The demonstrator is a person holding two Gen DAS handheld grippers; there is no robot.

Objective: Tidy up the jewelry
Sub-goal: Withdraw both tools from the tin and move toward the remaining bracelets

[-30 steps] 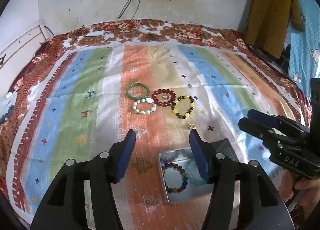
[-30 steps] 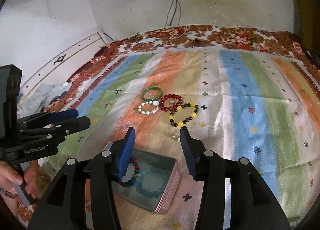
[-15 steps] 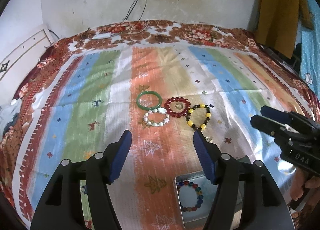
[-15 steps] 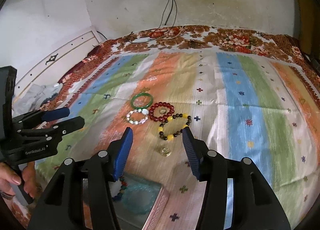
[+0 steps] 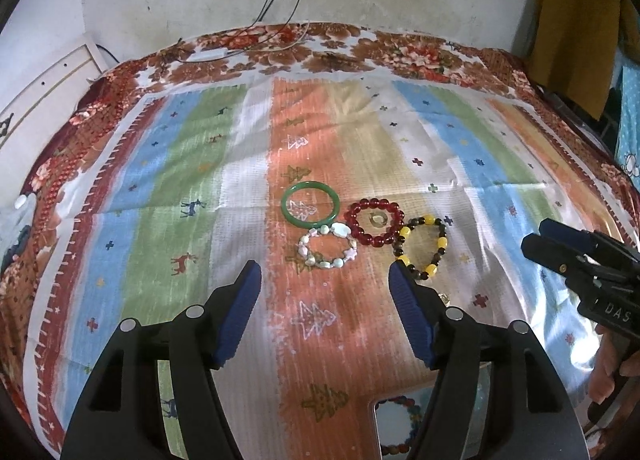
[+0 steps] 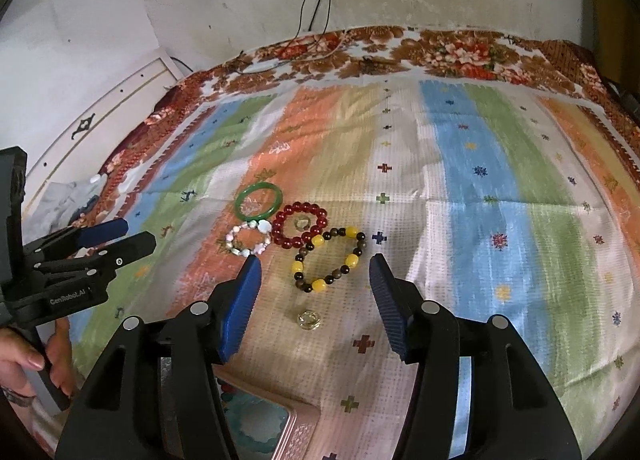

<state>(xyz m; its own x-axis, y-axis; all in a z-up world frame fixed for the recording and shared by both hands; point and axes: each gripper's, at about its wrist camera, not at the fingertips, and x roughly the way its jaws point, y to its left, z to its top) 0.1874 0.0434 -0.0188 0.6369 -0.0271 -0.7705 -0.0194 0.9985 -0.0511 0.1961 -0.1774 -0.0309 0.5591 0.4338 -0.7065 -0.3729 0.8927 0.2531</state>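
On the striped bedspread lie a green bangle, a white stone bracelet, a red bead bracelet with a small ring inside it, and a yellow-and-dark bead bracelet. A loose ring lies nearer. My left gripper is open and empty, just short of the white bracelet. My right gripper is open and empty above the yellow bracelet and loose ring. A metal tin with bracelets inside sits at the near edge.
The tin shows a teal bracelet inside it in the right wrist view. A white cable and adapter lie at the bed's far edge under a wall socket. Clothes hang at the right. A white headboard stands on the left.
Both grippers have moved forward from over the tin toward the bracelets. The tin has slid to the bottom edge of both views. Both stayed open.
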